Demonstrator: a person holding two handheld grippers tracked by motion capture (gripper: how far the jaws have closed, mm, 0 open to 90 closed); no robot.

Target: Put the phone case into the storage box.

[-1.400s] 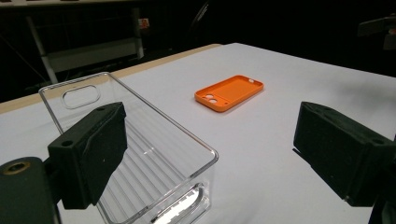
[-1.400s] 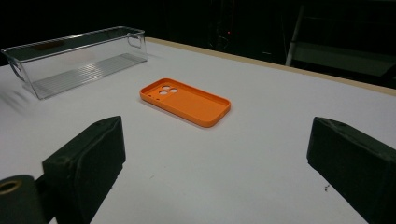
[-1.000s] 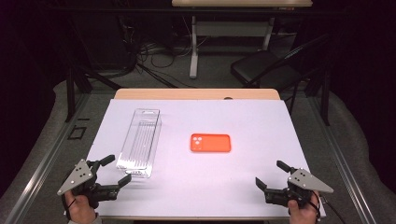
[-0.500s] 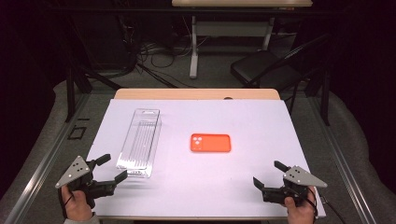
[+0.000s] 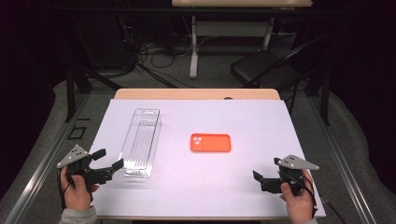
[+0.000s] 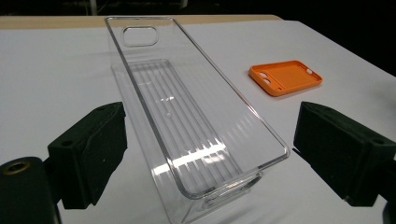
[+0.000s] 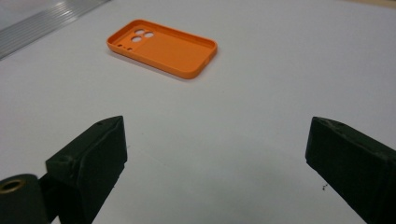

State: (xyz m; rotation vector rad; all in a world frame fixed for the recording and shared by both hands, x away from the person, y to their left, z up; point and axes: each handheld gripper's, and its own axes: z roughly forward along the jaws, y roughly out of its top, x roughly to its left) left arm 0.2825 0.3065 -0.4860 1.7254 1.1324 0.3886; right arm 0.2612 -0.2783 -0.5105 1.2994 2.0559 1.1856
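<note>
The clear box (image 6: 187, 116), in the centre of the left gripper view, looks like hard glossy plastic; it is see-through, with fine ribs on its bottom and bright reflections on the rim. The orange phone case (image 7: 163, 46), in the upper part of the right gripper view, looks like smooth matt plastic or rubber. The table cover (image 5: 233, 186) is white, smooth and matt, like paper or a thin sheet. At the far edge a strip of light wood (image 5: 196, 94) shows. The pads (image 7: 88, 163) of the right gripper look like black matt plastic, a little rough at the edges.
</note>
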